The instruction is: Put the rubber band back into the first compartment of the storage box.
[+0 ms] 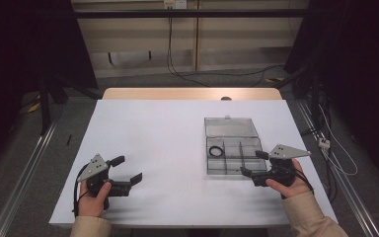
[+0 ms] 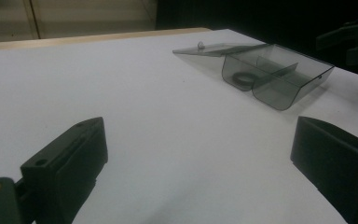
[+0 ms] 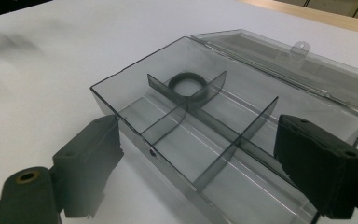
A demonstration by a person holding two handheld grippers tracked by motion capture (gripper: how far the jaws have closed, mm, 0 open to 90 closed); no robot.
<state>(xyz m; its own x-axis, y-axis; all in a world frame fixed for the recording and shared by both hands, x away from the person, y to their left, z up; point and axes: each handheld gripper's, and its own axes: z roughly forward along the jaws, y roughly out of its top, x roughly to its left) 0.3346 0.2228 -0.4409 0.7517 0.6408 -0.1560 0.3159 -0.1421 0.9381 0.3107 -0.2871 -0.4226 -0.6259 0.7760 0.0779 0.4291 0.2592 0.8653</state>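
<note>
A clear smoky plastic compartment box (image 1: 235,157) lies on the white desk (image 1: 158,148), right of centre, its lid (image 1: 230,127) folded flat open on the far side. A dark ring (image 1: 215,151) rests in the far left compartment, lying flat against the dividers; in the left gripper view (image 2: 242,78) only part of it shows through the tinted wall, and what it is made of cannot be made out.

The right gripper (image 1: 254,163) sits at the box's right edge, held by the person's right hand (image 1: 288,184). Its fingers (image 3: 319,163) stand wide apart and grip nothing. In the right gripper view the near wall of the box (image 3: 168,156) lies between them, one finger outside on the desk, the other over the near compartments; whether either pad touches the plastic is unclear. The box's near corner is cut off at the bottom of that view.

The left gripper (image 1: 128,170) rests well apart from the box, near the desk's front left, in the person's left hand (image 1: 94,197). Its fingers (image 2: 70,163) are spread wide over bare desk, empty. Both sleeves are cut off at the lower edge of the high view. The room beyond the desk is dark, its details hard to read.
</note>
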